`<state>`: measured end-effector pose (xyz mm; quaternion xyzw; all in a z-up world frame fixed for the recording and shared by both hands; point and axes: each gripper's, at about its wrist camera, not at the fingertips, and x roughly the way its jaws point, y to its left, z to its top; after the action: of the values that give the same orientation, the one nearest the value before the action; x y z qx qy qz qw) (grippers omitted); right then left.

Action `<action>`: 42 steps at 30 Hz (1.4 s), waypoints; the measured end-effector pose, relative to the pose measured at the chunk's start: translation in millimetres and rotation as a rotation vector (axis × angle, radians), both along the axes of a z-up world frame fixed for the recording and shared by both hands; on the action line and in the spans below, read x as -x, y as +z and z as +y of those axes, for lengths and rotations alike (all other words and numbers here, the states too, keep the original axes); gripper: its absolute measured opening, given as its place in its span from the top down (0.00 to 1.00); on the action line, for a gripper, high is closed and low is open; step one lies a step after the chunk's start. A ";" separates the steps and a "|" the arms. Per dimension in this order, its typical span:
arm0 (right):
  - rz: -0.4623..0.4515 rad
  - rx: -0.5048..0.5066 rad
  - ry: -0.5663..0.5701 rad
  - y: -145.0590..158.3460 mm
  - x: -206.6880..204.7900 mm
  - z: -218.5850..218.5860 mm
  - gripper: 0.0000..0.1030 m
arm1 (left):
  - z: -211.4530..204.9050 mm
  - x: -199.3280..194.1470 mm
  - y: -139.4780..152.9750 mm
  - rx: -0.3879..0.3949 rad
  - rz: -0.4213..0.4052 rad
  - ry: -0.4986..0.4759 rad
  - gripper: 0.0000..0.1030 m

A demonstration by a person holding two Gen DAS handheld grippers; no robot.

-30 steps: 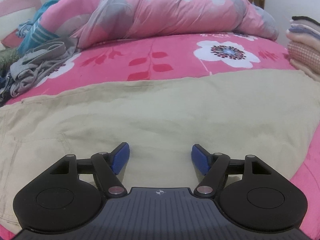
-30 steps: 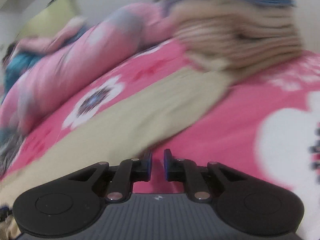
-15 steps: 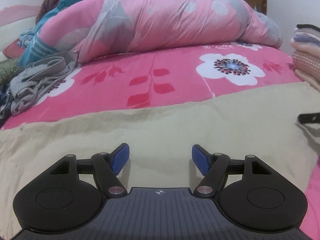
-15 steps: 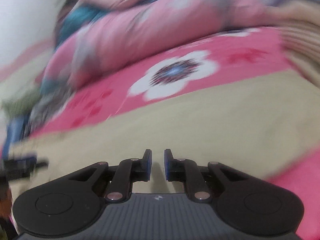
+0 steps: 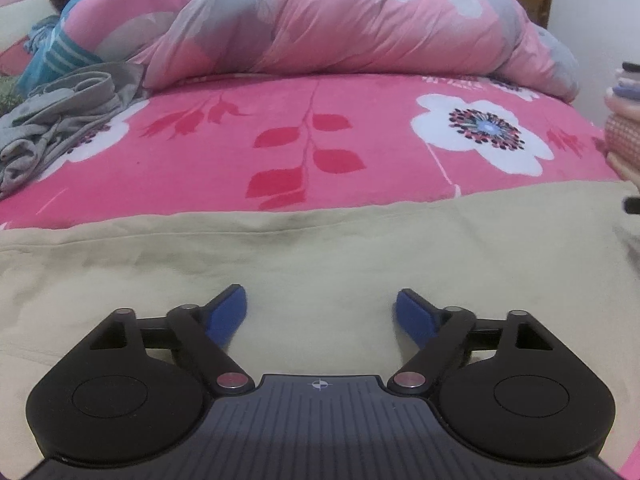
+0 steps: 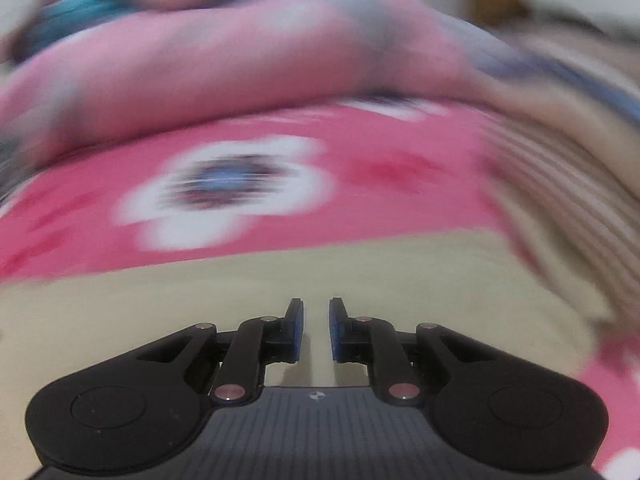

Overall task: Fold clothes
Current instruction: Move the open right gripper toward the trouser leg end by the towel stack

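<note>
A beige garment [image 5: 320, 248] lies spread flat on the pink floral bed sheet [image 5: 240, 140]. My left gripper [image 5: 320, 300] hovers low over its near part. Its jaws are opening, and the blue pads [image 5: 228, 312] stand wide apart with only the flat cloth below them. In the blurred right wrist view, my right gripper [image 6: 316, 312] is over the same beige garment [image 6: 200, 300]. Its jaws are nearly together with a narrow gap, and nothing is held between them.
A stack of folded clothes [image 5: 624, 140] stands at the right edge, and the right wrist view shows the stack [image 6: 560, 184] close by. Crumpled grey clothes [image 5: 60, 120] lie at the far left. A bunched pink quilt [image 5: 340, 20] fills the back of the bed.
My left gripper's jaws have spread wider and it has shifted across the beige garment. The right gripper has rolled level and swung from the folded stack's side to over the garment.
</note>
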<state>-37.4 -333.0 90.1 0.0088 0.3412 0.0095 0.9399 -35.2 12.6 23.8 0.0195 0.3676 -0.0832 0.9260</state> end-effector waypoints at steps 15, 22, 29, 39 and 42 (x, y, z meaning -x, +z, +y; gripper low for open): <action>0.084 0.180 -0.307 -26.1 -18.6 -52.9 0.84 | -12.4 -2.6 2.6 -0.024 0.033 0.074 0.04; -0.014 0.063 -0.146 -8.2 47.5 -37.2 0.81 | -21.4 5.9 9.9 -0.042 0.021 0.109 0.04; -0.056 0.129 0.091 -33.7 72.9 -8.1 0.65 | -34.2 7.6 8.8 -0.096 0.033 0.096 0.04; -0.063 -0.077 -0.348 -24.0 103.7 -112.4 0.62 | -37.6 6.0 6.6 -0.109 0.041 0.111 0.04; -0.044 -0.219 -0.375 -33.9 109.7 -122.4 0.60 | -38.3 6.4 6.1 -0.115 0.038 0.109 0.04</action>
<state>-147.1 -455.4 56.2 0.1743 0.3098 -0.1283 0.9258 -41.6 -25.6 29.9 0.0510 0.3901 -0.0119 0.9193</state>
